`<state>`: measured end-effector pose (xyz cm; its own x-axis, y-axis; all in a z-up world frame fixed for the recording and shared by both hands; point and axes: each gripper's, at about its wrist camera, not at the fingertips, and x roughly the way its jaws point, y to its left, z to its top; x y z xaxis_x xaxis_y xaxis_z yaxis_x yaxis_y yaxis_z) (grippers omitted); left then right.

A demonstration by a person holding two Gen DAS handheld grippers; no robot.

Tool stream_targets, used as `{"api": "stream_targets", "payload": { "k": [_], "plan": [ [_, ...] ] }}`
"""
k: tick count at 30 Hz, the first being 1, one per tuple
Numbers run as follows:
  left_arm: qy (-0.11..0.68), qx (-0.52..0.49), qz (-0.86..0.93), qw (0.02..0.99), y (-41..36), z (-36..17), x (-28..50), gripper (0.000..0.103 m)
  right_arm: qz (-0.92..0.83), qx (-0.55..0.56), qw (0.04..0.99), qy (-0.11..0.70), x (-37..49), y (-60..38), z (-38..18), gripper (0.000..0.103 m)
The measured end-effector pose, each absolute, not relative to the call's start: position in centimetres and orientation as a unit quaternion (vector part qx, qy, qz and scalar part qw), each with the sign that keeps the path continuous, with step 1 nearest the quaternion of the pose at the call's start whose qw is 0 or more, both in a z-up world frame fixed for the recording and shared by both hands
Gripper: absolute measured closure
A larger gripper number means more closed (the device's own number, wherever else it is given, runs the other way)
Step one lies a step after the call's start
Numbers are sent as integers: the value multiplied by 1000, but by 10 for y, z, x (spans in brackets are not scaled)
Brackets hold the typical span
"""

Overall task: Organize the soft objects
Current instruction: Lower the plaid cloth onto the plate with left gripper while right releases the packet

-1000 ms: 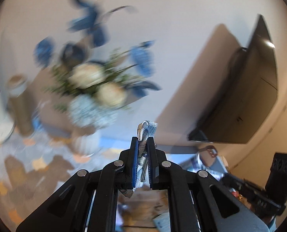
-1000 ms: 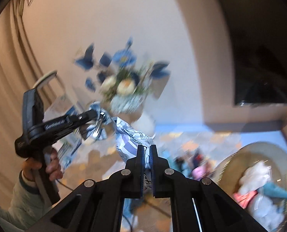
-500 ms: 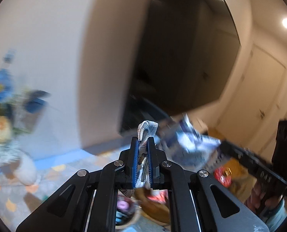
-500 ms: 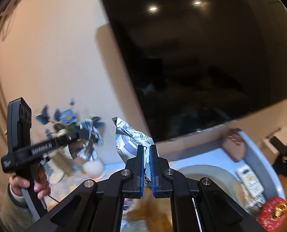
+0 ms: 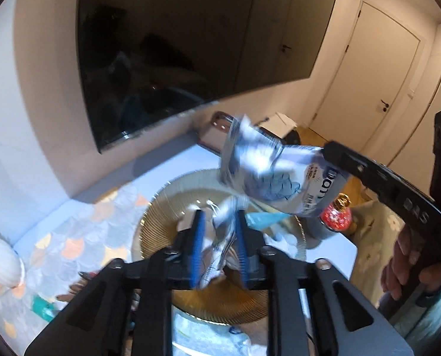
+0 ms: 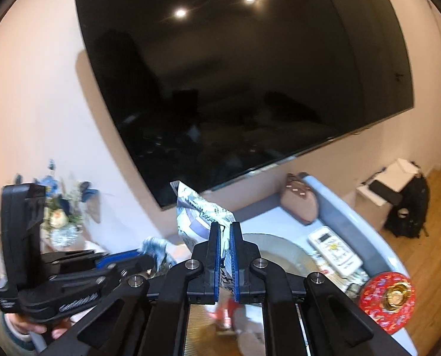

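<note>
Crinkled blue-and-white plastic marks the soft packet (image 5: 267, 175), which hangs in the air above the ribbed golden tray (image 5: 158, 207). One end is pinched flat between the pressed-together pads of the right gripper (image 6: 225, 237), with the rest sticking up past them. In the left wrist view the left gripper (image 5: 219, 231) has its blue-lined fingers (image 5: 197, 237) spread, and a twisted corner of the wrapper lies loose in the gap; whether either pad touches it I cannot tell. The packet looks light, limp and rather slick, so it will likely sag and twist from any single hold. The flat sealed edge seems the surest place to grip. A teal soft thing (image 5: 262, 218) already lies in the tray, a red glittery tin (image 5: 337, 213) stands just beside it, and a dark television (image 6: 235, 89) hangs behind.
</note>
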<state>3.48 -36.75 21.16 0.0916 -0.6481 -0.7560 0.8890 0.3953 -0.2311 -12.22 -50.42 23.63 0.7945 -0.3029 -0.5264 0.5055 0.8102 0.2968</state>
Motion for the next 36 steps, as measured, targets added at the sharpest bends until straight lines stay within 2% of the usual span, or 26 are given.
{"api": "stream_targets", "payload": {
  "k": [3, 6, 8, 10, 19, 36],
  "plan": [
    [427, 141, -525, 722, -367, 208, 38, 77, -230, 235, 918, 222, -126, -512, 233, 95],
    [439, 131, -516, 724, -365, 206, 42, 65, -231, 246, 915, 219, -128, -515, 233, 85],
    [447, 116, -514, 723, -362, 205, 46, 57, -235, 243, 915, 220, -129, -515, 233, 84],
    [450, 106, -511, 725, -360, 205, 47, 54, -237, 240, 915, 222, -129, -516, 232, 82],
    [464, 94, -497, 727, -355, 202, 51, 53, -231, 255, 913, 220, -132, -515, 229, 69],
    [475, 95, -486, 728, -348, 198, 55, 53, -222, 210, 918, 253, -119, -492, 223, 69]
  ]
}}
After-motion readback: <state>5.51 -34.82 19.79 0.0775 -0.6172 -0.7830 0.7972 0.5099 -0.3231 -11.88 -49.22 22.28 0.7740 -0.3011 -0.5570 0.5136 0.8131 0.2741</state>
